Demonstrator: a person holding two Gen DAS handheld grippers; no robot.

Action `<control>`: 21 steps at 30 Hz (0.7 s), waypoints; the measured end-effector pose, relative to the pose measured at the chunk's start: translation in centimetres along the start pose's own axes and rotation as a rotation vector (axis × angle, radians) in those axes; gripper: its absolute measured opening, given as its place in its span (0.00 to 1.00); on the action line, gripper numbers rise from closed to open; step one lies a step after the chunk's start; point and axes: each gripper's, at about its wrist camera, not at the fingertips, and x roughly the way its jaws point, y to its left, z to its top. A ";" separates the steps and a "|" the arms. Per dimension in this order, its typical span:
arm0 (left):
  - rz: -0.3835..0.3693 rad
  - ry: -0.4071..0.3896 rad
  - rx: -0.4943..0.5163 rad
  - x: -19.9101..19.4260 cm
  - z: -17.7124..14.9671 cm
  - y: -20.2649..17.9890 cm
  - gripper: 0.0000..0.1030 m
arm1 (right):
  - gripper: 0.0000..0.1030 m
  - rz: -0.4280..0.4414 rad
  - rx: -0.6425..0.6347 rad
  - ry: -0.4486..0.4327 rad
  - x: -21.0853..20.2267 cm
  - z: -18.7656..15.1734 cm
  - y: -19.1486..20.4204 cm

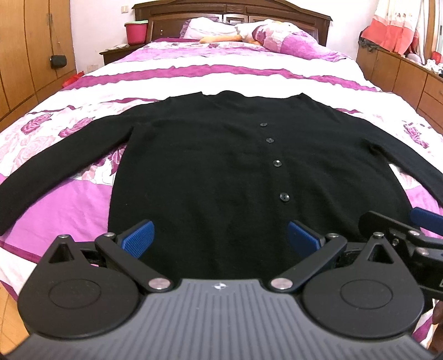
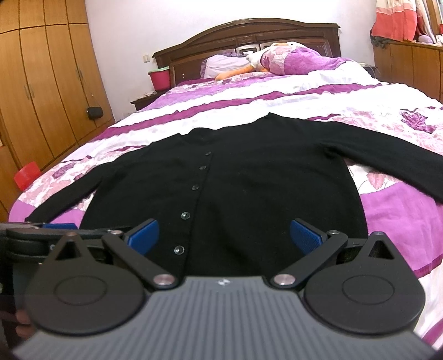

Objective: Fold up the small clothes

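Both grippers, left (image 1: pixel 220 238) and right (image 2: pixel 224 235), hover spread and empty over the flat cardigan (image 1: pixel 221 166)'s hem; folding seems unstarted, so next comes grasping a sleeve.

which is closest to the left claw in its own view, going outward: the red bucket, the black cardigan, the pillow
1. black cardigan: spread flat just ahead of the open left claw.
2. pillow: far end of the bed, centre.
3. red bucket: on the nightstand, left of the headboard; about level with the pillow, too close to call.
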 end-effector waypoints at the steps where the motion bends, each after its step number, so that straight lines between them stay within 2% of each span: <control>1: 0.000 0.002 -0.001 0.0 0.0 0.0 1.00 | 1.00 0.003 -0.001 -0.002 0.0 0.0 0.0; 21: -0.004 0.012 -0.010 0.2 0.1 0.2 1.00 | 1.00 0.004 -0.002 0.002 -0.2 -0.1 0.0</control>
